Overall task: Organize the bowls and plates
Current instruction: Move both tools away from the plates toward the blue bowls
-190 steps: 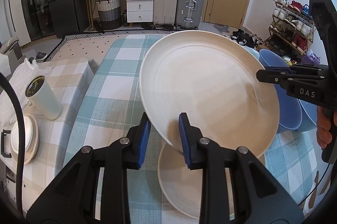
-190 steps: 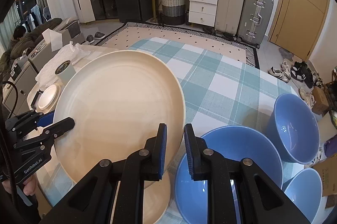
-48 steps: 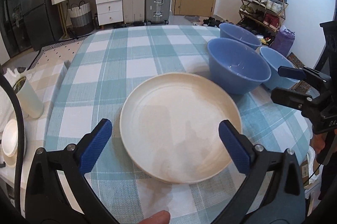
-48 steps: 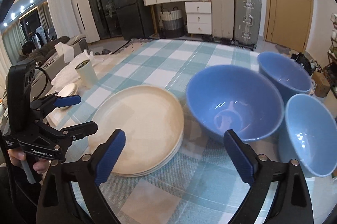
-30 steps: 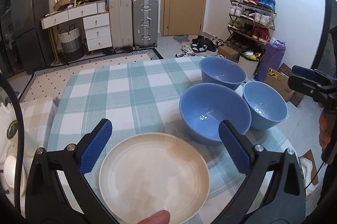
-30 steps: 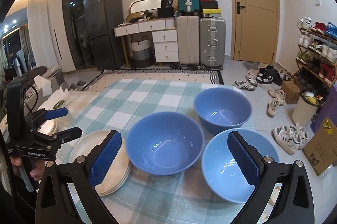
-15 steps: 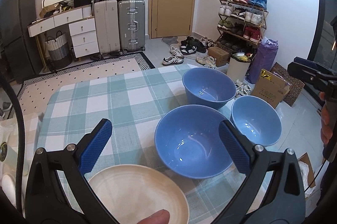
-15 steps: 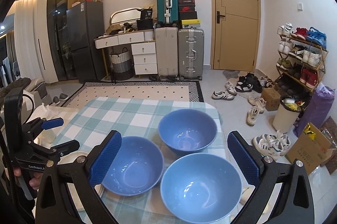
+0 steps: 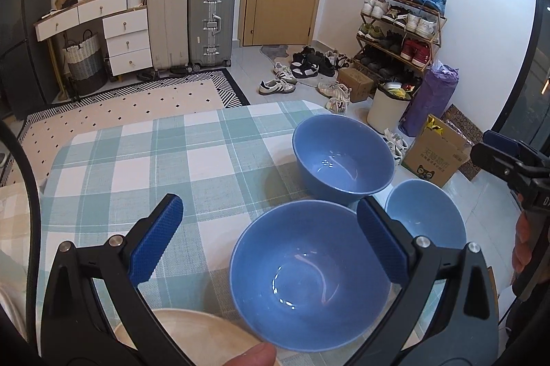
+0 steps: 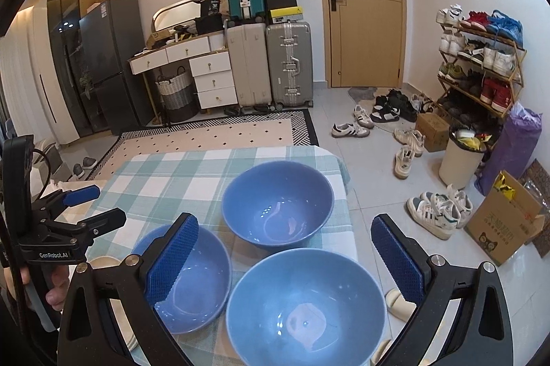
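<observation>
Both tongs released, nothing in either. My left gripper hangs spread wide above the nearest blue bowl; my right gripper is just as wide, over the gap between that bowl and the light-blue bowl.

Landmark: the checked tablecloth. All three bowls sit upright on its door-side end, clustered tight. The far bowl is closest to the corner nearest the shoe rack. The light-blue one sits at the cloth's edge on that same side, the edge itself hidden under it. The third sits further inboard, just beside the cream plate stack, whose rim pokes in at the bottom of the left view. In the right view only a sliver of the plates shows behind my left gripper's body.

My read: plates look stacked, bowls not yet nested, so bowls are what's left. Jaws wide because a rim pinch needs one finger inside the wall and one outside. Both cameras sit high and pulled back, which gives me all three bowls in one look for picking an order.

Risk: light-blue bowl near the edge, floor beyond. I'd take it first or nest the others away from that side. Glossy walls, likely slippery under a rim grip.
</observation>
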`<act>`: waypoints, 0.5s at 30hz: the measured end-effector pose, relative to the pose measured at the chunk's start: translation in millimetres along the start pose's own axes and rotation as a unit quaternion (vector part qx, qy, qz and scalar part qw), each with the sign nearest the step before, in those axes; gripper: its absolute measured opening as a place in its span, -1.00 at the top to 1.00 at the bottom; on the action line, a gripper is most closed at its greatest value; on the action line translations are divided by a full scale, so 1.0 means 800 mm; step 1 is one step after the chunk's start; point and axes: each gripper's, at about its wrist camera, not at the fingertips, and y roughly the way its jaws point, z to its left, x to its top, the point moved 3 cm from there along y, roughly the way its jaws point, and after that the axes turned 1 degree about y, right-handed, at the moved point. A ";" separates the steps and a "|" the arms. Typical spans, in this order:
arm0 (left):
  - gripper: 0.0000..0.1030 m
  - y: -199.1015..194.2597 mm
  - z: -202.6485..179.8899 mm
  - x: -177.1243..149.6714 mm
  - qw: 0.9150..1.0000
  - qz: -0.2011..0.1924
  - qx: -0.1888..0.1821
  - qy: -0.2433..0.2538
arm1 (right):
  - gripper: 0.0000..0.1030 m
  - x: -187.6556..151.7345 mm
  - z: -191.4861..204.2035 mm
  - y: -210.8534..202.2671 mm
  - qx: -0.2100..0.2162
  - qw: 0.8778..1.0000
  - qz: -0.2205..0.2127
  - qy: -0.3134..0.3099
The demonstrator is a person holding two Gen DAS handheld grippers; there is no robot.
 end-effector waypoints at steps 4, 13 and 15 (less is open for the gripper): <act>-0.95 0.030 -0.004 0.011 1.000 0.012 0.000 0.001 | -0.99 0.004 -0.012 0.021 -0.004 1.000 0.010 0.012; -0.95 0.090 -0.009 0.035 0.999 0.034 0.005 0.001 | -0.99 0.010 -0.035 0.083 -0.011 0.998 0.044 0.038; -0.95 0.105 -0.011 0.039 0.999 0.042 0.005 0.001 | -0.99 0.009 -0.040 0.097 -0.007 0.997 0.054 0.047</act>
